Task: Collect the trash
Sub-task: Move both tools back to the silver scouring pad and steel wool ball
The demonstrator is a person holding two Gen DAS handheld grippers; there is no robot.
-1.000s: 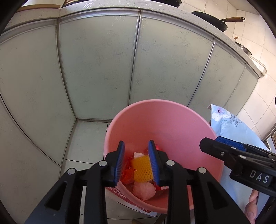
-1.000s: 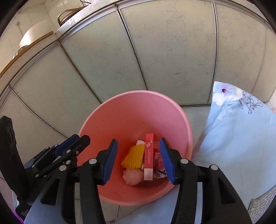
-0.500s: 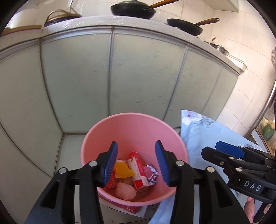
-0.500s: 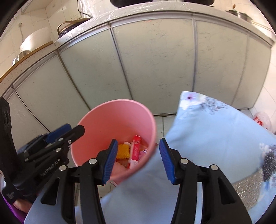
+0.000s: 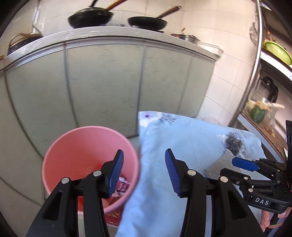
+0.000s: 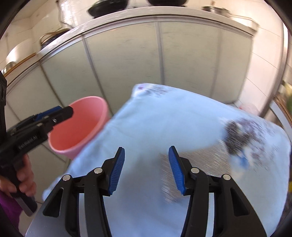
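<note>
A pink trash bucket (image 5: 73,145) stands on the floor by the cabinets, with red and pink wrappers (image 5: 122,186) in its bottom. It also shows in the right wrist view (image 6: 87,113). My left gripper (image 5: 144,173) is open and empty, above the bucket's right rim and the edge of the light blue floral cloth (image 5: 182,138). My right gripper (image 6: 146,167) is open and empty above the same cloth (image 6: 164,124), to the right of the bucket. It shows in the left wrist view (image 5: 244,164) at the right.
Pale green cabinet doors (image 5: 102,80) stand behind the bucket, with black pans (image 5: 91,16) on the counter above. A metal shelf rack (image 5: 255,76) with kitchen items stands at the right. A dark print (image 6: 235,138) marks the cloth's right side.
Both grippers have risen and pulled back to the right from over the bucket. The bucket now looks smaller and lies to the left. The left jaws have opened wider.
</note>
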